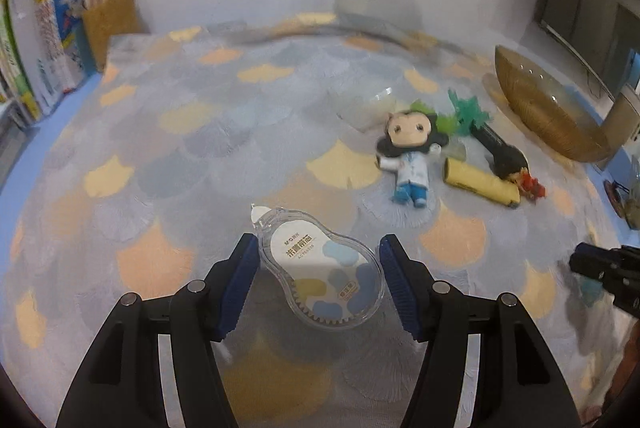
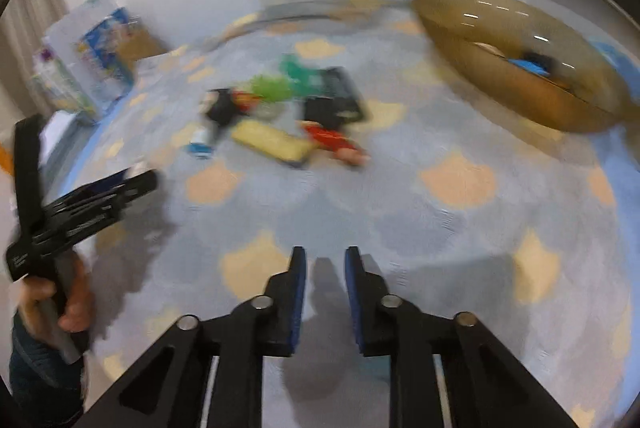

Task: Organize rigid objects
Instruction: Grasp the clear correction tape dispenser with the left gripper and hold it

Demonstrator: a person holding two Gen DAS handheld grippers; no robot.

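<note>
A clear correction tape dispenser (image 1: 324, 268) with a white and blue label sits between the blue pads of my left gripper (image 1: 319, 241), which is shut on it above the patterned tablecloth (image 1: 200, 148). My right gripper (image 2: 325, 253) is shut with nothing between its fingers, low over the cloth. It also shows at the right edge of the left wrist view as a blurred right gripper (image 1: 600, 268). An amber glass bowl (image 1: 552, 108) stands at the far right; in the right wrist view the bowl (image 2: 500, 84) holds a blue and black item (image 2: 532, 64).
A pile lies in front of the bowl: a small doll (image 1: 410, 156), a yellow box (image 1: 480, 184), a black object (image 1: 504, 152), a green palm toy (image 1: 468, 110), a red figure (image 1: 530, 184). Books (image 1: 48, 40) and a cardboard holder (image 1: 110, 24) stand at the far left.
</note>
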